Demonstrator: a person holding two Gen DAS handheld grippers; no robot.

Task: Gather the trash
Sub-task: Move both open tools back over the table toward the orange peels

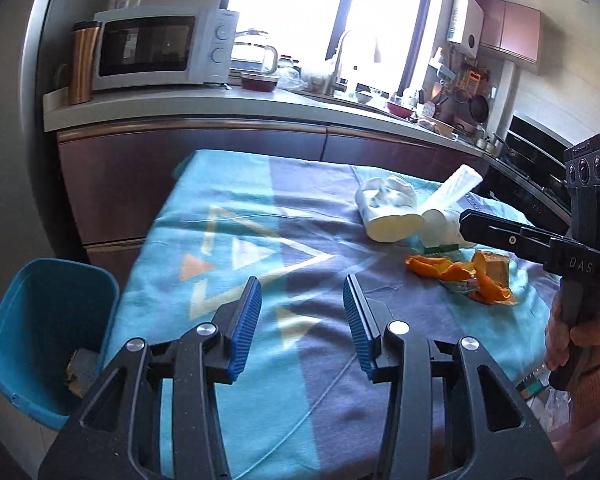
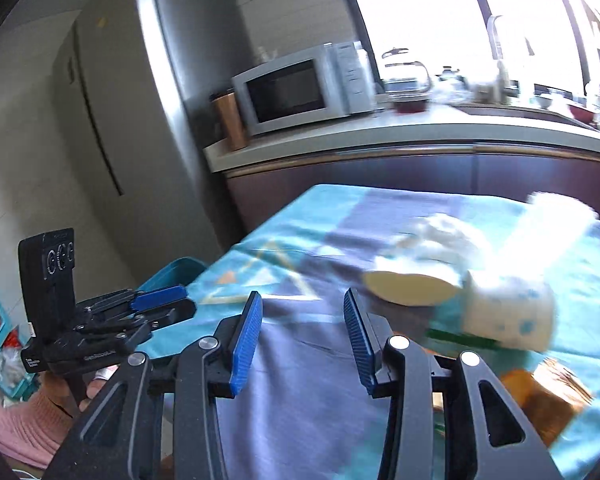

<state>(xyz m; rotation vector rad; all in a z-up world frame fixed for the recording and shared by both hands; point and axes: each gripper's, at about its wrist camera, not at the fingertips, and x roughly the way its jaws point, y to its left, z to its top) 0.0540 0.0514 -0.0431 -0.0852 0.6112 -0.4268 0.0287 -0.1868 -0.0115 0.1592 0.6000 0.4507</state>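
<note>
The left gripper (image 1: 302, 320) hangs over the near part of a table covered with a blue and grey cloth (image 1: 236, 216), and its two blue pads stand partly apart with only cloth visible between them; it holds nothing. The right gripper (image 2: 303, 332) is in the same state in its own view: the jaws are about half open, empty, and pointing down toward the cloth. In the left wrist view the right gripper comes in from the right edge, held by a hand (image 1: 572, 344) with a pink sleeve, and its black fingers reach toward the trash. The trash lies together on the far right part of the table. There is a crushed white cup (image 1: 388, 210) on its side, and just beside it a second white cup (image 1: 444, 228) with a flat white wrapper (image 1: 456, 188) that sticks up from it. In front of the cups lie orange peels (image 1: 456, 274), a small green wrapper (image 1: 442, 249) and a brown package (image 1: 494, 266), all close to each other. A blue bin (image 1: 48, 332) stands on the floor at the left corner of the table, and some brownish object lies already inside it. Behind the table there is a counter with a microwave (image 1: 160, 50) and a copper tumbler (image 1: 83, 62). The right wrist view is blurred, so the trash there is hard to tell in detail.
</note>
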